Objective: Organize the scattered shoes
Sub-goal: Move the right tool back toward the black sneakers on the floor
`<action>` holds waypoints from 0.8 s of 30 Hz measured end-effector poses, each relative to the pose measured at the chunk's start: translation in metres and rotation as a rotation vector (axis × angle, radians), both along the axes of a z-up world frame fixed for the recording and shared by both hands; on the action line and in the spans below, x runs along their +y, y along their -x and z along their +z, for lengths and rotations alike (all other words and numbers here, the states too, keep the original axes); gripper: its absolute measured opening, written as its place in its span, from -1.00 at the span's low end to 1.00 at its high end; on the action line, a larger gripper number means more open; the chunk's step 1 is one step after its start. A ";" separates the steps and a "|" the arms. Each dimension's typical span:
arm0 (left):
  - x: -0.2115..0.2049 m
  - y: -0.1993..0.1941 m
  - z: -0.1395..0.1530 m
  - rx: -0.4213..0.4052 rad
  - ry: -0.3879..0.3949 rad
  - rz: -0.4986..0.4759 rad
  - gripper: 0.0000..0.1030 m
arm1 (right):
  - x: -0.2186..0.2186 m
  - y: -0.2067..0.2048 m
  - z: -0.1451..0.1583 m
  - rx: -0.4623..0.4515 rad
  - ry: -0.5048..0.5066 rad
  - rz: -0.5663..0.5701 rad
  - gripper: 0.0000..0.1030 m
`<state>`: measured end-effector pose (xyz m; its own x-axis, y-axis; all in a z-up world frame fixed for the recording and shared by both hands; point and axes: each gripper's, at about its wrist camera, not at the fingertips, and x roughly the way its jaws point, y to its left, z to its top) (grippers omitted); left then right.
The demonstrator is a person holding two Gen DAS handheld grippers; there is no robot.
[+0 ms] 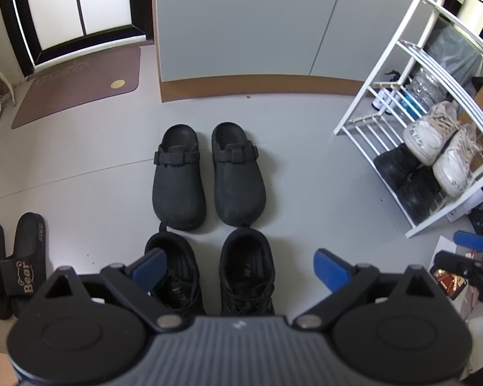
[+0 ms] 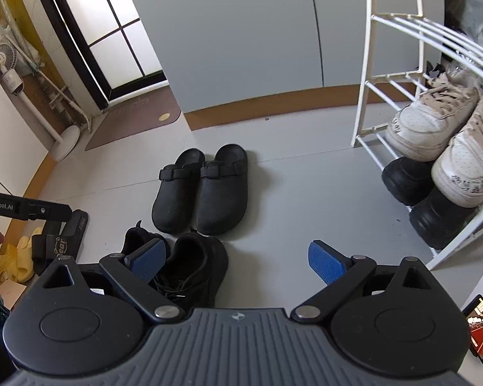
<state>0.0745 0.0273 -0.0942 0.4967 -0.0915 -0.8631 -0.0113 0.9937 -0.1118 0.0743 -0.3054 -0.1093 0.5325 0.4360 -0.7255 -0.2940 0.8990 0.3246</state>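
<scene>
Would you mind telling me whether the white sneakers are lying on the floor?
No, the white sneakers sit on a shelf of the white rack, above black shoes.

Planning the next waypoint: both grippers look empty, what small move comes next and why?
Probably lower the left hand-held gripper onto the black lace-up shoe below it: its jaws are open and empty, and the white rack has free slats.

From my feed: pale grey smooth floor [image 1: 80, 148]; brown doormat [image 1: 77, 93]; black-framed daylit glass door [image 1: 77, 3]; grey-blue wall panels [image 1: 241, 22] with tan baseboard [image 1: 257, 88]; white standing fan [image 2: 6, 61].
</scene>
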 end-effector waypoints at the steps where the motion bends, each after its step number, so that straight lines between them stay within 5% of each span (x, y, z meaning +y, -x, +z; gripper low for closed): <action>1: 0.000 -0.002 -0.002 0.005 -0.003 0.003 0.93 | 0.002 -0.001 -0.001 0.007 -0.002 0.004 0.91; 24: -0.023 -0.004 0.009 0.031 -0.087 -0.036 0.93 | 0.026 -0.003 -0.014 0.108 -0.036 0.065 0.80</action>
